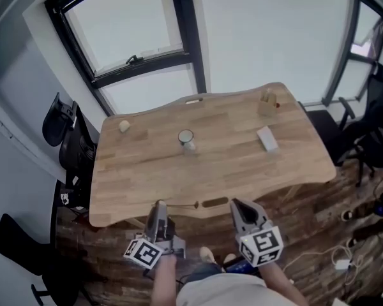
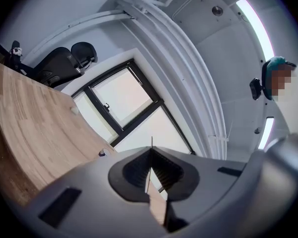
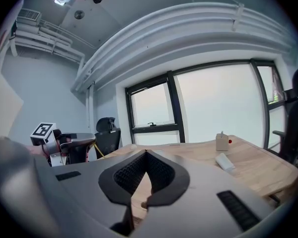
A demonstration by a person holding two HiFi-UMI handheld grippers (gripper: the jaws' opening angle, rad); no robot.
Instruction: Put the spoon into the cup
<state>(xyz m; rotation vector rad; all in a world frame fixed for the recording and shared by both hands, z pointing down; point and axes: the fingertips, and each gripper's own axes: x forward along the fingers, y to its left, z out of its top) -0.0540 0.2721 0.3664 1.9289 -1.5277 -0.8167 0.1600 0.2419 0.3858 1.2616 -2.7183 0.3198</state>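
Left gripper (image 2: 150,155): grey moulded plastic jaws pressed together at the tips. Black ribbed pads (image 2: 131,172) lining a V-shaped hollow, nothing pinched. Aimed upward, past the table edge, toward the black-framed window (image 2: 124,100) and the white ceiling pipes (image 2: 188,73). Held low, off the near edge of the table.

Right gripper (image 3: 145,155): same build, jaws likewise closed tip to tip, empty. Pointed roughly level across the tabletop. Also off the near edge, beside the left one and apart from it.

Table (image 1: 140,171): light wood with visible plank grain, rounded corners and a wavy far edge. Oval slot (image 1: 215,202) cut close to the near edge.

Spoon (image 1: 184,204): visible only as a thin dark stick with a small rounded end, so identification tentative. Flat on the wood at the near edge, just left of the slot. Between the two grippers in the head view, touched by neither. Material too small to tell.

Cup (image 1: 186,137): small, pale, cylindrical, round mouth open upward. Upright near the middle of the table, well apart from the spoon.

Further out:
- Squat beige lump (image 1: 124,125) toward the far left corner.
- Tan boxy block (image 3: 221,142) with a red dot on its side, far right.
- Flat white rectangular packet (image 3: 224,161), nearer than the block and apart from it.
- Black office chair (image 1: 64,132) at the table's left end, second chair (image 1: 370,139) at the right.
- Dark plank floor (image 1: 319,222), with white cables (image 1: 335,257) loose on it at the right.
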